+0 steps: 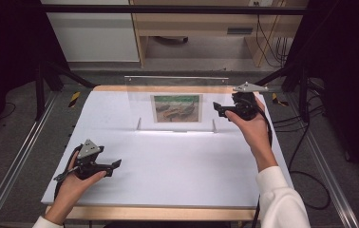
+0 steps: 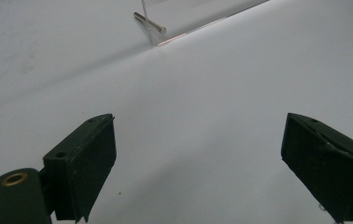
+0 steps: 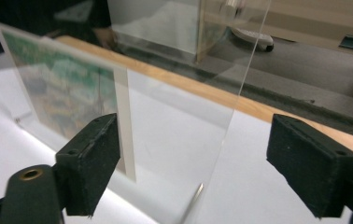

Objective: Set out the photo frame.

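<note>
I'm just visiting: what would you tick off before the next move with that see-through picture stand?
1. Clear stand upright on the white table: ok.
2. Picture in place inside the stand: ok.
3. Right claw open, the stand's right edge between its jaws, pads not pressing on it: ok.
4. Left claw open with nothing between its jaws, resting near the table's front left: ok.
5. Metal support pins at the stand's foot seated firmly: cannot tell.
6. Stand steady enough to be left alone: cannot tell.
</note>
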`<state>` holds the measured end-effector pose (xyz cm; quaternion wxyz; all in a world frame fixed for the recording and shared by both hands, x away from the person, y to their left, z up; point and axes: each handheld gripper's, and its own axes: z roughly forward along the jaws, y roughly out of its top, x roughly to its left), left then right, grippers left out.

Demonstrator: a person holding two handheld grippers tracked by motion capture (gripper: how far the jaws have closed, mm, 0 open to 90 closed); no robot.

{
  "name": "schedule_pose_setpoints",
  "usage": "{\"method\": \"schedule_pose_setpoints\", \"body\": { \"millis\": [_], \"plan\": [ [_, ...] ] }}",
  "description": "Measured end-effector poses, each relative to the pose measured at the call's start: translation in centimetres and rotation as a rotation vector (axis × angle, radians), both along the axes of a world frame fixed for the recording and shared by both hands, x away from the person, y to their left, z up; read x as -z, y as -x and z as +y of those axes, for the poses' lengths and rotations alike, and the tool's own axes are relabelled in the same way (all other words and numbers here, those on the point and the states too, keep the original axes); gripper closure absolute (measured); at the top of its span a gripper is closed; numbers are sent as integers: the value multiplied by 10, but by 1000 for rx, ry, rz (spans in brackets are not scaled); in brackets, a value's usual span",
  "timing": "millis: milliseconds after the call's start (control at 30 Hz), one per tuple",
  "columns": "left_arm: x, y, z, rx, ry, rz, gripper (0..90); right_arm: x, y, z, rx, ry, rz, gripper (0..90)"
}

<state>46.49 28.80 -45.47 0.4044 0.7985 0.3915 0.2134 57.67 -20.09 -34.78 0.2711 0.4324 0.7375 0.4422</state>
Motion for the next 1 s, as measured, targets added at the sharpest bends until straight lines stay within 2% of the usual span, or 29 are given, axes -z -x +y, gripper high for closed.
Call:
{"method": "schedule_pose_setpoints", "body": {
  "millis": [133, 433, 567, 767, 1000],
  "plan": [
    [1, 1, 0, -4, 1, 6, 100, 10, 15, -3, 3, 24, 15, 125],
    [3, 2, 2, -17, -5, 4, 95, 31, 47, -19, 24, -9, 34, 92],
    [4, 3, 3, -22, -9, 7, 95, 46, 63, -28, 45, -13, 47, 88],
    [8, 2, 5, -45, -32, 11, 91, 76, 84, -38, 62, 6, 111, 79],
    [10, -1, 11, -87, -42, 6, 91, 102, 103, -47, 103, 57, 185, 79]
  ]
}}
